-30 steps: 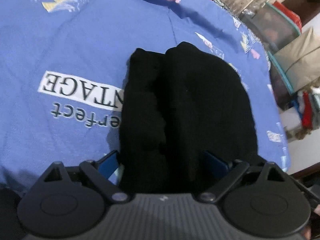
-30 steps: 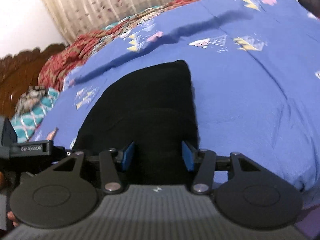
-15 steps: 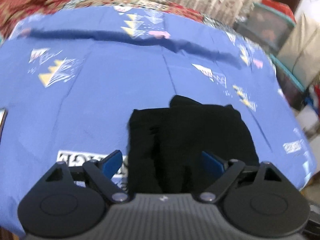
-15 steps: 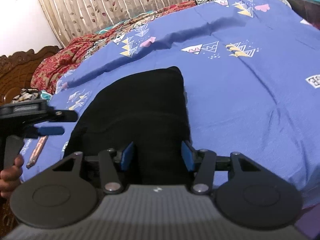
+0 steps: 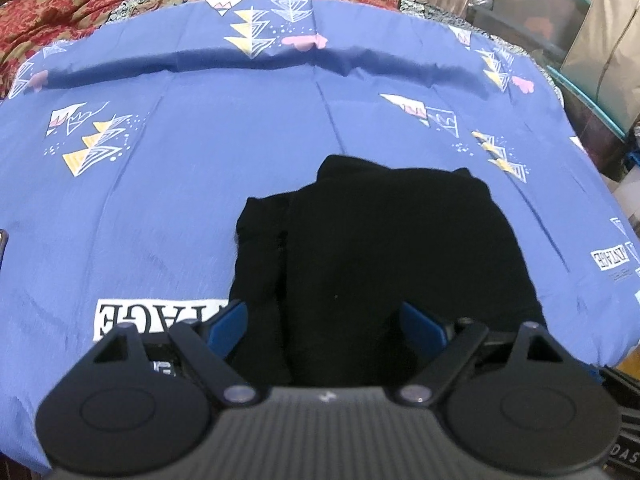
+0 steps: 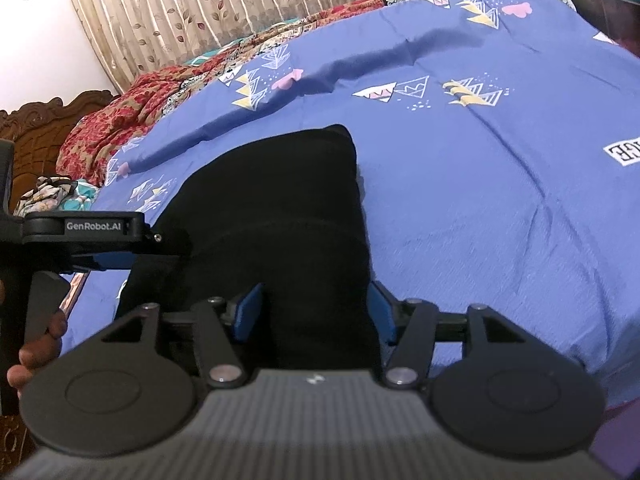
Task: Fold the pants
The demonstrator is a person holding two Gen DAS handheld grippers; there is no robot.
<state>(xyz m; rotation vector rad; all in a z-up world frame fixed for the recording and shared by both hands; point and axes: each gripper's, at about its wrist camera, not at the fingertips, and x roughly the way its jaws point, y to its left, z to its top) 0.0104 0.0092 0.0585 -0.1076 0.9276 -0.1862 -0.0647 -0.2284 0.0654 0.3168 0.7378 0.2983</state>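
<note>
You have the black pants [image 5: 384, 248] lying on the blue bedsheet [image 5: 180, 184] as a compact bundle that already looks folded, so the risk now is to undo your own work. If you close the left tongs [image 5: 324, 320] on only the top layer and lift, the layers may slide apart, because the strip at about 9 o'clock of the bundle sits a little offset from the main part and looks loose. If you bite too deep, you may pinch the bedsheet together with the cloth and drag it, since the sheet is soft and already wrinkled. The bundle also lies near the bed edge on your side, so a pull toward 6 o'clock could bring it off the bed. Both tongs are spread and hold nothing. In the left wrist view the pants stretch from between the pads up toward 12 o'clock, and the near hem looks to be just under the pads. In the right wrist view the right tongs [image 6: 316, 312] straddle the near end of the pants, and the cloth runs away toward 11 o'clock.
</note>
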